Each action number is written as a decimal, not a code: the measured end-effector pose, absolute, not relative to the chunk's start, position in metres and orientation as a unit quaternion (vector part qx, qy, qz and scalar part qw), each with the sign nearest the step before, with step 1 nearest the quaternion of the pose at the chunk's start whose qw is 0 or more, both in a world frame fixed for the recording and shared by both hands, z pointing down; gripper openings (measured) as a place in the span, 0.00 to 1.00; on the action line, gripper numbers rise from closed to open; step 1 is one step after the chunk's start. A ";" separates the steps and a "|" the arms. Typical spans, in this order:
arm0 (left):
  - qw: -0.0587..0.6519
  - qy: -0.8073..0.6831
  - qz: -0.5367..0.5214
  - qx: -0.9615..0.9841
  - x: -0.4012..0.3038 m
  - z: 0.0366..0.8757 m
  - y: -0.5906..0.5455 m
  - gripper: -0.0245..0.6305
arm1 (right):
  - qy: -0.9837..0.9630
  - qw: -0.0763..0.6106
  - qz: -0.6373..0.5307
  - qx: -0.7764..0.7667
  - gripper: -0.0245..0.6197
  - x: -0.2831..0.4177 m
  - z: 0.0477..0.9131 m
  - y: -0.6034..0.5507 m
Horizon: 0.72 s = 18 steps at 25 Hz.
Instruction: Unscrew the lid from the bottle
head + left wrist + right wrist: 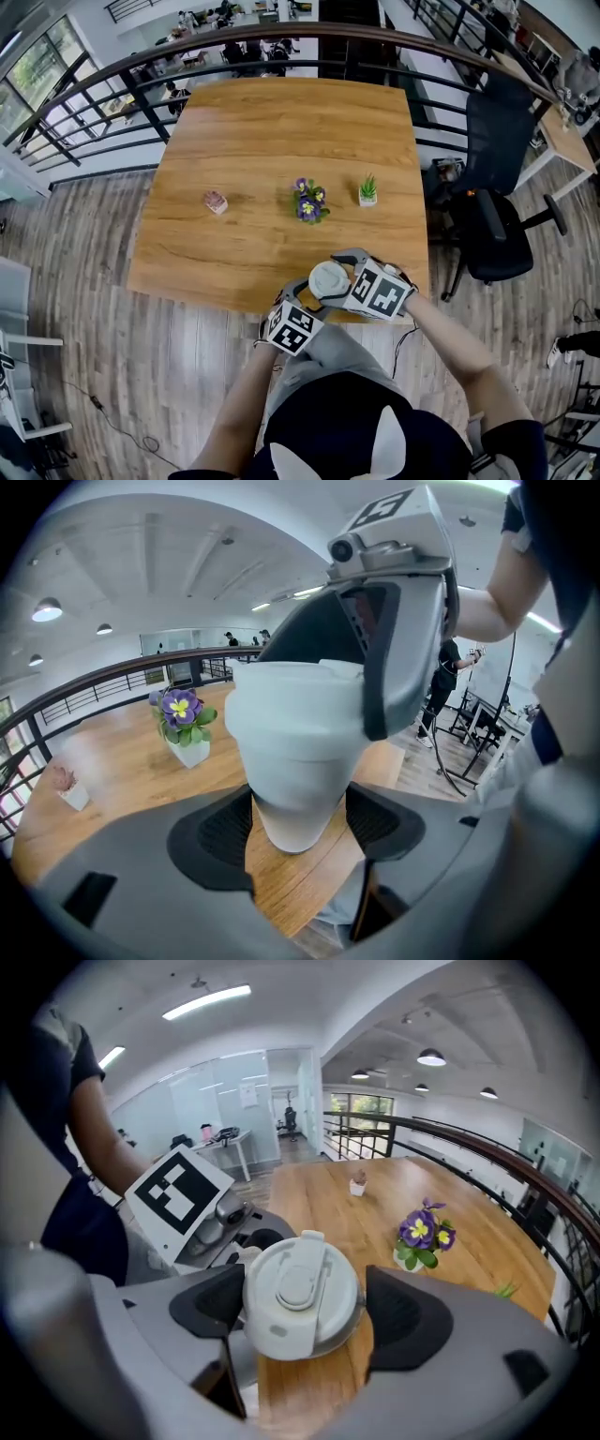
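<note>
One bottle (295,761) — upright, long axis vertical, lid (300,1293) up

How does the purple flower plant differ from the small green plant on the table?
The purple flower plant carries violet blooms with yellow centres; the small green plant shows only spiky green leaves. The flower plant is bushier and wider; the green plant is narrow. The flower plant stands midway on the table; the green plant stands to its right in the head view, nearer the edge. Both stand in white pots.
</note>
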State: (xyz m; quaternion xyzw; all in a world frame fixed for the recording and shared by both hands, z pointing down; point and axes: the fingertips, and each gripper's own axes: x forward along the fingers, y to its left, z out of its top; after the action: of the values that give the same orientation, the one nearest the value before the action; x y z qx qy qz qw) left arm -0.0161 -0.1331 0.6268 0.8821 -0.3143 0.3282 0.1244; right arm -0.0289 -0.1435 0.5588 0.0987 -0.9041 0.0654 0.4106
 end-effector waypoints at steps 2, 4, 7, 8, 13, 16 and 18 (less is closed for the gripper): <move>0.125 -0.314 0.329 0.882 -0.017 0.627 -0.133 0.53 | -0.901 0.428 0.046 0.055 0.67 -0.030 0.560 -0.141; 0.126 -0.315 0.329 0.881 -0.017 0.628 -0.132 0.53 | -0.896 0.444 0.027 0.015 0.67 -0.031 0.561 -0.138; 0.126 -0.315 0.330 0.881 -0.017 0.627 -0.132 0.53 | -0.885 0.464 0.002 -0.035 0.67 -0.031 0.561 -0.136; 0.127 -0.315 0.330 0.881 -0.017 0.626 -0.132 0.53 | -0.882 0.469 -0.003 -0.046 0.67 -0.031 0.561 -0.135; 0.128 -0.316 0.328 0.881 -0.016 0.626 -0.132 0.53 | -0.883 0.468 -0.001 -0.040 0.68 -0.031 0.562 -0.135; 0.128 -0.316 0.327 0.881 -0.016 0.627 -0.132 0.53 | -0.895 0.446 0.008 -0.003 0.72 -0.034 0.563 -0.136; 0.128 -0.317 0.326 0.881 -0.016 0.627 -0.133 0.53 | -0.904 0.426 0.018 0.021 0.76 -0.036 0.561 -0.136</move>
State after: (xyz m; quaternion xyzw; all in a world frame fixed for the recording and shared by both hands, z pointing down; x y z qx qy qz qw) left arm -0.0165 -0.1331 0.6270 0.8814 -0.3167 0.3261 0.1285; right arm -0.0357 -0.1357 0.5605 0.0209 -0.9045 0.0177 0.4257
